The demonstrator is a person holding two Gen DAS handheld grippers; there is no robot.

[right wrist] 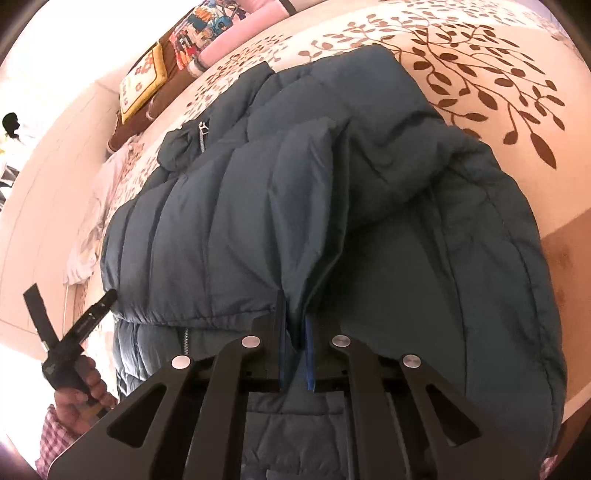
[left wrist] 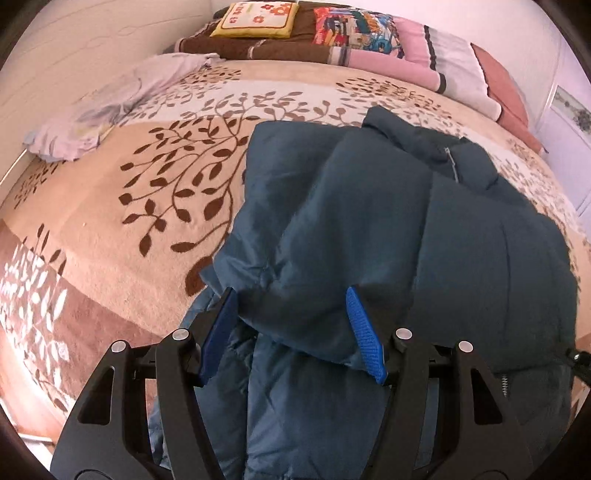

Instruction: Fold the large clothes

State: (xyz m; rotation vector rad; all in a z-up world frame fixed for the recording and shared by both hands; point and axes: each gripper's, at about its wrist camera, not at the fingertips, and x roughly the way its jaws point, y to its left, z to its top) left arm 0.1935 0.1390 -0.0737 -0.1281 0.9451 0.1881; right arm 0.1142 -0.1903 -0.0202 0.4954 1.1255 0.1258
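A dark teal puffer jacket (left wrist: 406, 229) lies on a bed, partly folded, collar and zipper at the far end. My left gripper (left wrist: 291, 314) is open over the jacket's near edge, and a folded sleeve cuff lies between its blue pads without being pinched. In the right wrist view the jacket (right wrist: 424, 258) fills the frame. My right gripper (right wrist: 295, 325) is shut on a fold of the jacket's fabric near the hem. The left gripper shows in the right wrist view (right wrist: 105, 301) at the jacket's left edge, held by a hand.
The bed has a beige blanket with a brown leaf pattern (left wrist: 147, 206). A pale lilac garment (left wrist: 110, 103) lies at the far left. Cushions and folded blankets (left wrist: 332, 33) line the headboard end. A white wall stands behind.
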